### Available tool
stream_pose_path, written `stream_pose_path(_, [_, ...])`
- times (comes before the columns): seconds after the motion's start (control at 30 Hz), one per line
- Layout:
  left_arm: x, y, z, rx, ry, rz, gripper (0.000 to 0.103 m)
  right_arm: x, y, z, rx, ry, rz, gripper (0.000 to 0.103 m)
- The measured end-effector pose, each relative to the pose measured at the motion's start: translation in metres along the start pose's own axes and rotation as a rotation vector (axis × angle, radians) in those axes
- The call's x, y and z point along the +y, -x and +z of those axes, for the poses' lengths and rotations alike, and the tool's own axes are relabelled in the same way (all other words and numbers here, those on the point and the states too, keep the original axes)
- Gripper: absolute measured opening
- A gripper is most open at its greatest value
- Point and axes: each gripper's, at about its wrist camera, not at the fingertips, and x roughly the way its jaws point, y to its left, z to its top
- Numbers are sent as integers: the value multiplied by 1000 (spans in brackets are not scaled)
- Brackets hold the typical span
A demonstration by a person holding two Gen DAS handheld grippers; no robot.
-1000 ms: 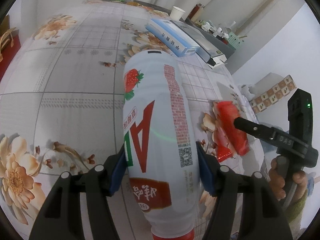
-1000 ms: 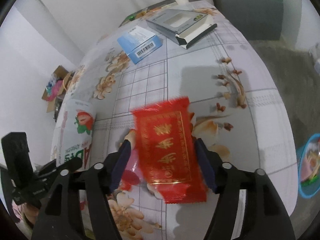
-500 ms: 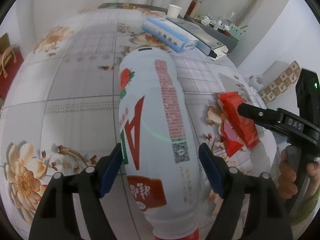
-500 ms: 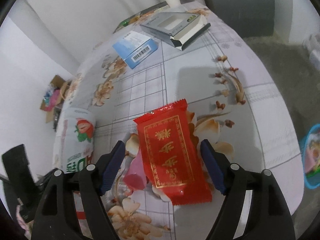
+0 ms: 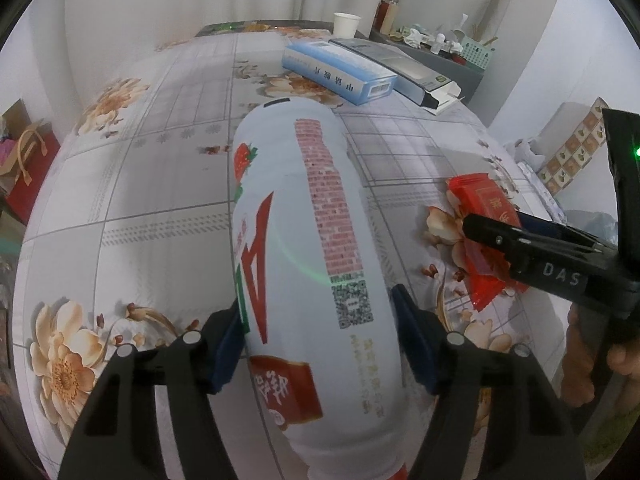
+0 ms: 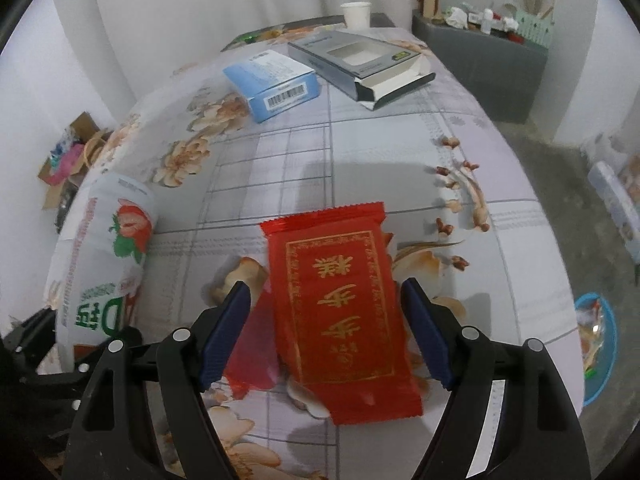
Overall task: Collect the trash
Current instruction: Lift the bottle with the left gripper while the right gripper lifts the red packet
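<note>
A big white drink bottle (image 5: 312,248) with a strawberry print and a red cap lies lengthwise between the fingers of my left gripper (image 5: 316,320), base pointing away. The jaws are closing and both blue pads touch its sides. The bottle (image 6: 108,248) also shows at the left of the right wrist view. A red snack wrapper (image 6: 344,304) with gold print lies flat on the flowered tablecloth (image 6: 360,148). My right gripper (image 6: 326,312) straddles it, jaws closing, pads still off its edges. A pink-red scrap (image 6: 252,352) lies beside the wrapper under the left pad.
A blue box (image 6: 272,80), a grey open carton (image 6: 360,60) and a white paper cup (image 6: 356,14) stand at the table's far end. A blue basin (image 6: 596,344) with rubbish sits on the floor to the right. A grey cabinet (image 6: 480,64) stands behind.
Both grippers widened, then narrowed again. The right gripper shifted so the red wrapper lies more centred between its pads. The left gripper rolled slightly around the bottle.
</note>
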Motion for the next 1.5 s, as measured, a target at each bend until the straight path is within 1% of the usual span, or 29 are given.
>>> stream_pose_path(0.07, [0,0,0,-4,-1,1,66,-2,2,-2,-4,-1,-13,64])
stream_pose_path(0.27, [-3,2,-3,-24,-12,20,65,-9,6,-5,-17,-7,-51,46])
stream_pose_path(0.33, [-4,3,-4,-28,-13,22,65,-11,6,-4,-20,-20,-46,43])
stream_pose_path(0.4, [-5,4,-4,-34,-17,26,65,-14,7,-4,-23,-32,-49,35])
stream_pose_path(0.47, [-6,5,-4,-39,-21,29,65,-18,7,-3,-24,-47,-39,32])
stream_pose_path(0.5, [-6,5,-4,-41,-23,30,65,-20,8,-3,-24,-51,-41,26])
stream_pose_path(0.7, [-7,7,-3,-52,-28,37,65,-24,9,-3,-28,-69,-39,20])
stream_pose_path(0.9, [-7,10,-3,-64,-30,42,65,-27,10,-4,-34,-80,-34,17])
stream_pose_path(1.0, [-7,11,-2,-64,-29,45,65,-32,12,-3,-33,-103,-13,15])
stream_pose_path(1.27, [-7,17,1,-96,-42,49,65,-43,15,-2,-31,-161,35,11])
stream_pose_path(1.5, [-9,19,3,-104,-53,63,65,-41,27,-3,-54,-164,50,8])
